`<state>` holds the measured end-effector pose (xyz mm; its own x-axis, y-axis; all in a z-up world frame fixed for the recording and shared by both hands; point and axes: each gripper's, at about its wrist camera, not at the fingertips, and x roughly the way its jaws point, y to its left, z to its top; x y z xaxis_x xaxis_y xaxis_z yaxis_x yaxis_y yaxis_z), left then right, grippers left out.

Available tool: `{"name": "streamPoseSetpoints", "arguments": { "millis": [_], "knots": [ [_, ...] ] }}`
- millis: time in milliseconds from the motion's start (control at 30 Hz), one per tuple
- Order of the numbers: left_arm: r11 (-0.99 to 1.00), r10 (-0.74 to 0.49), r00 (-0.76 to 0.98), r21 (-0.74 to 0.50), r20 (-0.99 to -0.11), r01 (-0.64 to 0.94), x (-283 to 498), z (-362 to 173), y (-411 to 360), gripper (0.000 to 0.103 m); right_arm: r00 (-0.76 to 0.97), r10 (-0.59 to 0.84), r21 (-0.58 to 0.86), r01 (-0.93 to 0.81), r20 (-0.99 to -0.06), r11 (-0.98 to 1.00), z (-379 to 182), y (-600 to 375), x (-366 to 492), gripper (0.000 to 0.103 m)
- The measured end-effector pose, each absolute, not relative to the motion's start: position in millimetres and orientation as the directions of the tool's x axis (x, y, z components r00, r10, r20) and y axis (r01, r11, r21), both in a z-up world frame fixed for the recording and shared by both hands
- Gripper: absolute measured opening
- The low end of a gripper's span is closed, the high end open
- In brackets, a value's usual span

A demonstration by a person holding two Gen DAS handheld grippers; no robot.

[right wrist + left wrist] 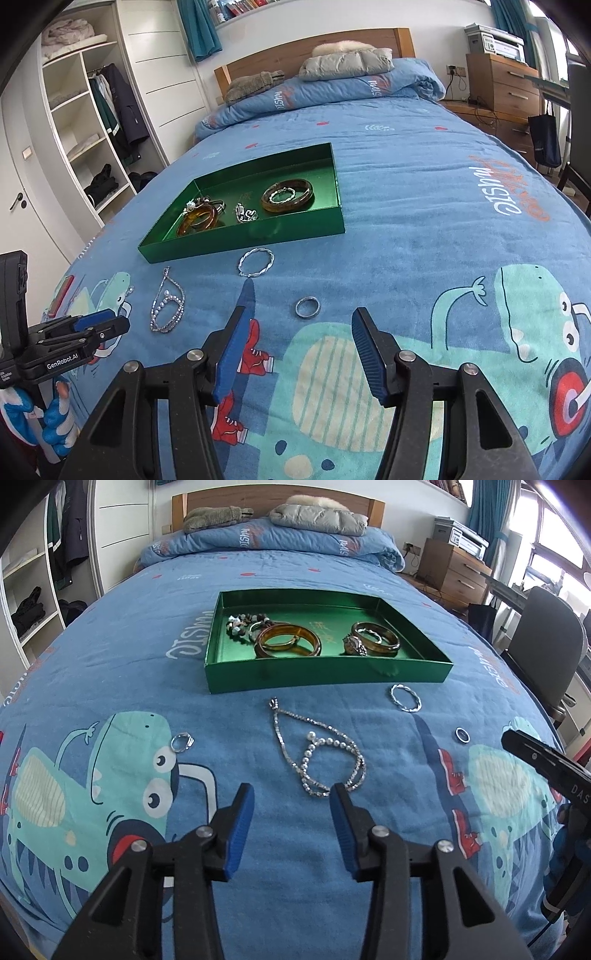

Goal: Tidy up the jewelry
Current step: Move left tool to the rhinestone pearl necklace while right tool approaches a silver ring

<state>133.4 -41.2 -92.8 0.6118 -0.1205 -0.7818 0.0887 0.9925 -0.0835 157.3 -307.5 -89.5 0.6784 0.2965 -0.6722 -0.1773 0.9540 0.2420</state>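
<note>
While most pieces already lie in the green tray (325,672), we judge the step in hand is picking up the chain necklace (317,753) on the bedspread (295,572) before it. We should pinch where its strands bunch, then lift slowly so nothing snags. Our left gripper (291,801) tilts down just short of it, jaws partly apart and empty. Our right gripper (301,325) hangs likewise, empty, near the small ring (307,307).
</note>
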Motion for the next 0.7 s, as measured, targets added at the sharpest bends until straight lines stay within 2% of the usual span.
{"name": "streamPoseSetpoints", "arguments": {
  "millis": [700],
  "knots": [
    [0.992,-0.129,0.594,-0.101,-0.794,0.081,152.4,-108.6,-39.3,0.041,0.653,0.298,0.23,-0.189,-0.696,0.955,-107.5,-295.0,172.9,0.059]
  ]
}}
